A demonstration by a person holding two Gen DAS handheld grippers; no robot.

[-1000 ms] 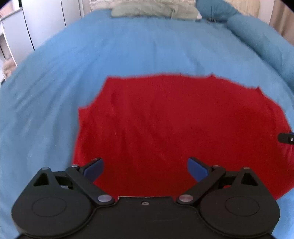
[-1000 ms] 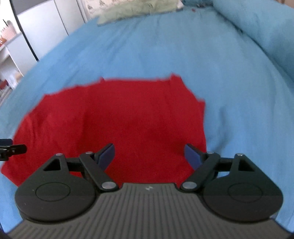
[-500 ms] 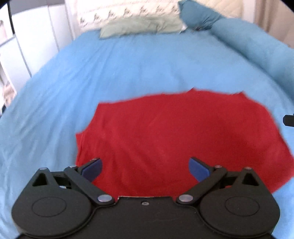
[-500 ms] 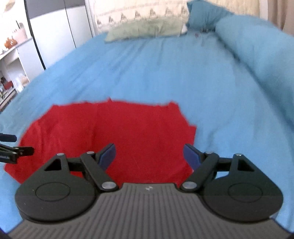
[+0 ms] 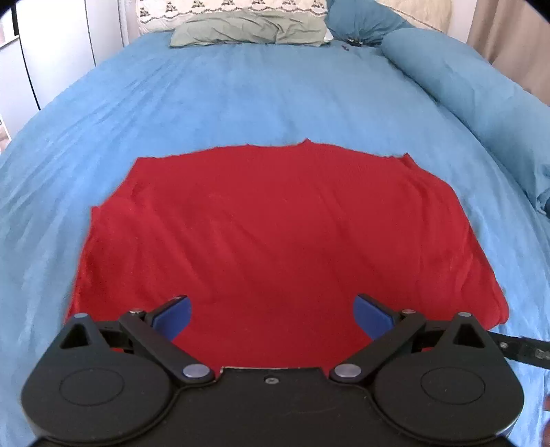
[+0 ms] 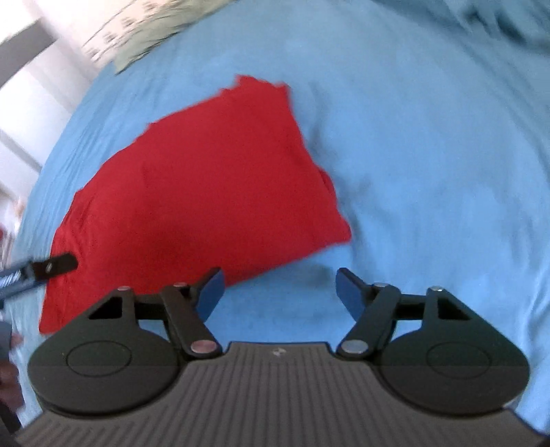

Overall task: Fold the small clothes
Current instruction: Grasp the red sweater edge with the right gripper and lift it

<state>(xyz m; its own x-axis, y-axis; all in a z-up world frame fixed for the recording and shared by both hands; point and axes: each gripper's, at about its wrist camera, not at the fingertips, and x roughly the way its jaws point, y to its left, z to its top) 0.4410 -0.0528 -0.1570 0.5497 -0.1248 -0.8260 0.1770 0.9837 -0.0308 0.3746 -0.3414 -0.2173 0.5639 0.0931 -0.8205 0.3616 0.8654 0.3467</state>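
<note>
Bedroom setting: blue bedspread [image 5: 240,96] covers the whole work surface, pillows at the headboard end, white cabinet fronts [image 5: 58,44] on the far left.

Red garment [image 5: 275,233] lies spread flat on the bedspread, near the foot end, directly ahead of the left gripper [image 5: 271,314]. Shape roughly rectangular, edges slightly ragged at the far side, light wrinkling along its left margin. No crisp crease or layered edge resolved, so whether a fold is already in it cannot be told.

Left gripper: jaws spread wide, nothing between the blue pads, poised over the near hem. Right gripper [image 6: 278,287]: jaws likewise spread wide and empty, over bare bedspread just off the garment's near right corner. Right wrist view is motion-blurred.

Judgement on step: pre-grasp, both tools lining up on the near edge. Next move likely needs each gripper lowered onto a near corner, pads closing on fabric only and not pinching the bedspread beneath, then a matched lift and carry toward the far edge.

Counts:
- garments: 1
- grippers: 2
- pillows: at least 3 (patterned white [image 5: 230,12], grey-green [image 5: 247,31], blue [image 5: 364,24])
- rolled blue duvet [image 5: 464,89]: 1, along the right side
</note>
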